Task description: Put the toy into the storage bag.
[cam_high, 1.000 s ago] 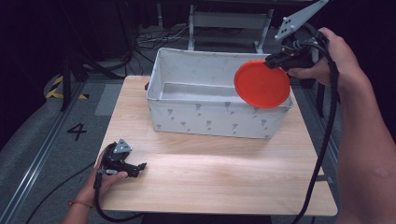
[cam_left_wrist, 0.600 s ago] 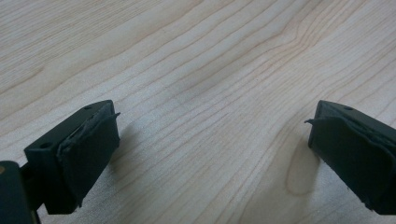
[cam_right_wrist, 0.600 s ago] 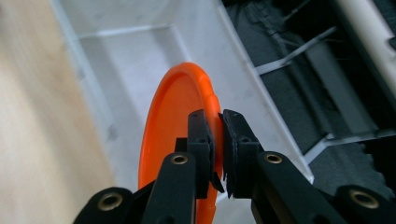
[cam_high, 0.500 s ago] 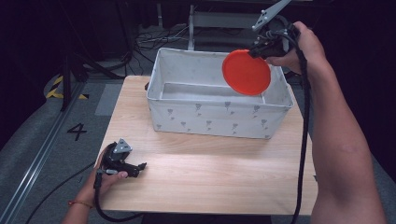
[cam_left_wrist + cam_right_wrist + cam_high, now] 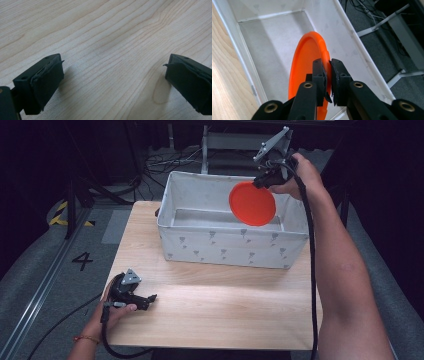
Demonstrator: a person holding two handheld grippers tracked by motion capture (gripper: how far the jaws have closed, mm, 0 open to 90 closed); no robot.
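While clamped by its rim between the closed jaws of the right gripper (image 5: 263, 181), orange plate (image 5: 252, 203) held on edge, nearly upright, above the open interior of the grey fabric bin (image 5: 220, 245), toward its right end. Plate (image 5: 308, 67) seen edge-on from the right gripper (image 5: 328, 75), bin floor below it. Left gripper (image 5: 142, 298) resting low at the near left corner of the wooden table (image 5: 225, 315), well apart from the bin, jaws spread wide over bare wood (image 5: 110, 50), holding nothing.
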